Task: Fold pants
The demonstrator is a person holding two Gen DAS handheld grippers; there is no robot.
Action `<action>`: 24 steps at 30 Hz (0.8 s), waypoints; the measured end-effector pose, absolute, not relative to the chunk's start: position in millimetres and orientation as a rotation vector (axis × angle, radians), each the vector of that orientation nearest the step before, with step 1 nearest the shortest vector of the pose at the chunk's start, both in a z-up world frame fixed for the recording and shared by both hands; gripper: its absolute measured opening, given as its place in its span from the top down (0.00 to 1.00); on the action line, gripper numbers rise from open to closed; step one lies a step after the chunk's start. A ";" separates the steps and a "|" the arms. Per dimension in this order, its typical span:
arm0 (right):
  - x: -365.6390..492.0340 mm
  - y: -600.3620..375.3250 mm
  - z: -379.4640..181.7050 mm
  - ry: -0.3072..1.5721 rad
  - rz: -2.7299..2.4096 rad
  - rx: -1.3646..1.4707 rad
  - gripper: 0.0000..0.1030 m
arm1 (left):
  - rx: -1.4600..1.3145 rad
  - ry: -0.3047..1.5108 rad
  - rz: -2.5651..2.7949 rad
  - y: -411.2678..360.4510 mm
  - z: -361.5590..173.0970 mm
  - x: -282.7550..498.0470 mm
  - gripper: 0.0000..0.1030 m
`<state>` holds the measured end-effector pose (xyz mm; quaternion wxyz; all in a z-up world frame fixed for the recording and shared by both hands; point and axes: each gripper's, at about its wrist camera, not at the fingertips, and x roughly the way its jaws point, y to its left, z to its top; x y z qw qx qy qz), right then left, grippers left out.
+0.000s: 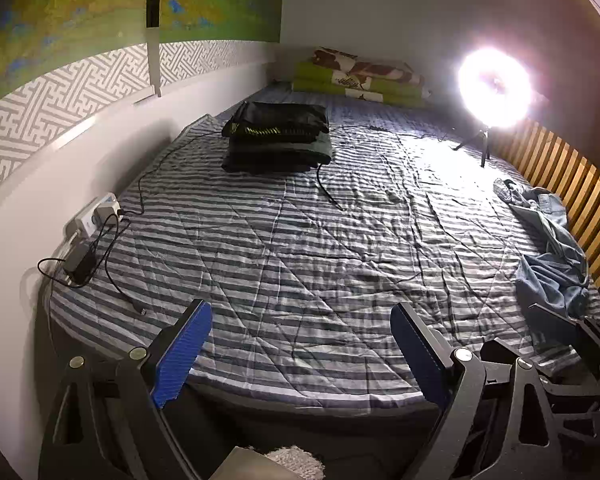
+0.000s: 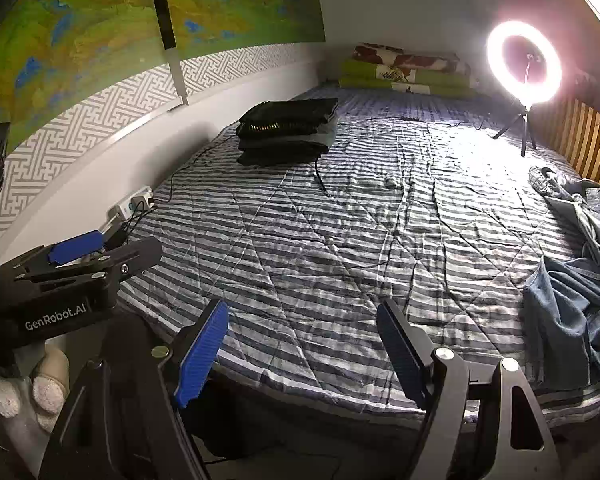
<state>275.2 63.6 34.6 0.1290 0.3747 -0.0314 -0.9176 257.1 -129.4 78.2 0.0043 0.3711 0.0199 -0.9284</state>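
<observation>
Left claw and right claw: both spread wide, holding nothing, poised at the near edge of the bed. Jeans lie crumpled, unfolded, at right of frame beside the slatted rail. Stack of folded dark garments sits upper centre. Judgement: jeans remain to fold. Middle of bed open; cables and power strip at left, ring light upper right.
</observation>
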 end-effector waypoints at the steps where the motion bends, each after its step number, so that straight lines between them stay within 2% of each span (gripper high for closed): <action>1: 274.8 62.9 34.1 -0.090 -2.666 1.091 0.29 | 1.164 0.070 -2.909 -130.1 77.6 256.4 0.10; 24: 273.2 57.5 29.5 -0.090 -2.658 1.102 0.29 | 1.168 0.081 -2.896 -127.8 76.0 256.3 0.10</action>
